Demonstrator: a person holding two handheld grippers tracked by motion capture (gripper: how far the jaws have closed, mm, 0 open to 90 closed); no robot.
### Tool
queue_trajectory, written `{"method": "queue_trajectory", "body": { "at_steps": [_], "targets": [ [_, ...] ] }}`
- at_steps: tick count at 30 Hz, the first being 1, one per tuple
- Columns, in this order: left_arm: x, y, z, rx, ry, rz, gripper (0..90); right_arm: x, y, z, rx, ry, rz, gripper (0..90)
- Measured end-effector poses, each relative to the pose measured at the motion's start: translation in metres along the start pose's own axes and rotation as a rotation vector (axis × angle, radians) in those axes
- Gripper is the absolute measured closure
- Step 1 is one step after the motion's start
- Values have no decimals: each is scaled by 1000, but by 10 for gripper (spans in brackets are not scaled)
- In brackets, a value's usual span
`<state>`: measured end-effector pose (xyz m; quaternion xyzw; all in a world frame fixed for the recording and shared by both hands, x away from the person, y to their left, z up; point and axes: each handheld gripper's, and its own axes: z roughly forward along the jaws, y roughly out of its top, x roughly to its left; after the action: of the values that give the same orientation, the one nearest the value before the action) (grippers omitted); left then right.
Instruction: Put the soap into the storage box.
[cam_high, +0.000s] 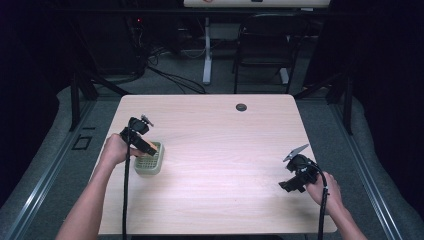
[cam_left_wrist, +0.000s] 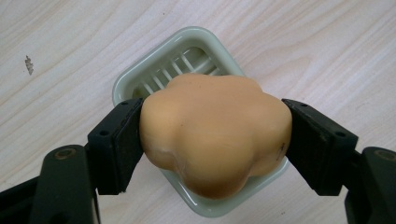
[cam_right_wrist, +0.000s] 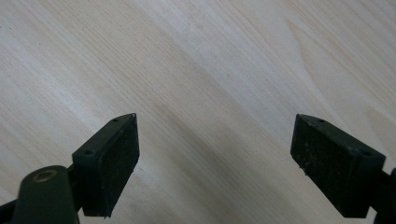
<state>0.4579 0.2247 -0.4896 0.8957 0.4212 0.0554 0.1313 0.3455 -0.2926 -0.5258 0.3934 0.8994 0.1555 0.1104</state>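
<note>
The table (cam_high: 220, 150) is a pale wood top, bare over most of its surface, with a small dark grommet (cam_high: 241, 107) near the middle of its far edge. Close to the left edge, about halfway along it, sits a pale green soap dish (cam_left_wrist: 140, 77) with a slatted floor. Held over the dish is a lobed, peach-coloured soap bar (cam_left_wrist: 215, 135).

The likeliest trouble lies with that bar — it looks smooth and rounded, and the left gripper's jaws bear only on its two flanks, so it may slip or twist out if the squeeze eases unevenly. Released while off-centre, it could strike the rim, tip the light dish, or skid onto the table near the left edge. Whether the bar already touches the slats I cannot tell.

The left gripper (cam_left_wrist: 215, 140) is clamped on the soap bar, jaws spread wide to its full breadth, pads pressed against either side.

The right gripper (cam_right_wrist: 215, 158) hangs near the right edge toward the near corner, jaws wide apart with nothing between them — bare wood lies beyond.
</note>
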Motion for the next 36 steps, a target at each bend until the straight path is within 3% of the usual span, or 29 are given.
{"method": "queue_trajectory", "body": {
  "at_steps": [4,7,8,12,16,20,22,23,28,36],
  "targets": [
    [2,3,5,-4,13,-15,252,0,0,-1,-2,4,-3,152],
    [4,4,7,-13,24,-32,252,2,-1,1,-38,11,28,152],
    [4,4,8,-16,28,-38,252,0,-1,0,-14,8,8,153],
    [6,4,11,-26,34,-56,252,1,-1,1,-27,12,19,152],
    [7,4,14,-37,42,-69,252,-1,-1,-2,-4,-2,-2,152],
    [8,5,17,-37,48,-79,252,0,-2,1,-36,5,28,152],
    [7,5,18,-41,50,-81,252,-2,-1,-1,0,3,-4,152],
    [7,4,18,-42,46,-83,252,-1,-1,0,-19,5,12,152],
    [4,2,25,-27,43,-85,252,-1,-1,-2,-3,-2,-2,152],
    [0,-5,27,-42,56,-90,251,0,0,1,0,7,3,154]
  ]
}}
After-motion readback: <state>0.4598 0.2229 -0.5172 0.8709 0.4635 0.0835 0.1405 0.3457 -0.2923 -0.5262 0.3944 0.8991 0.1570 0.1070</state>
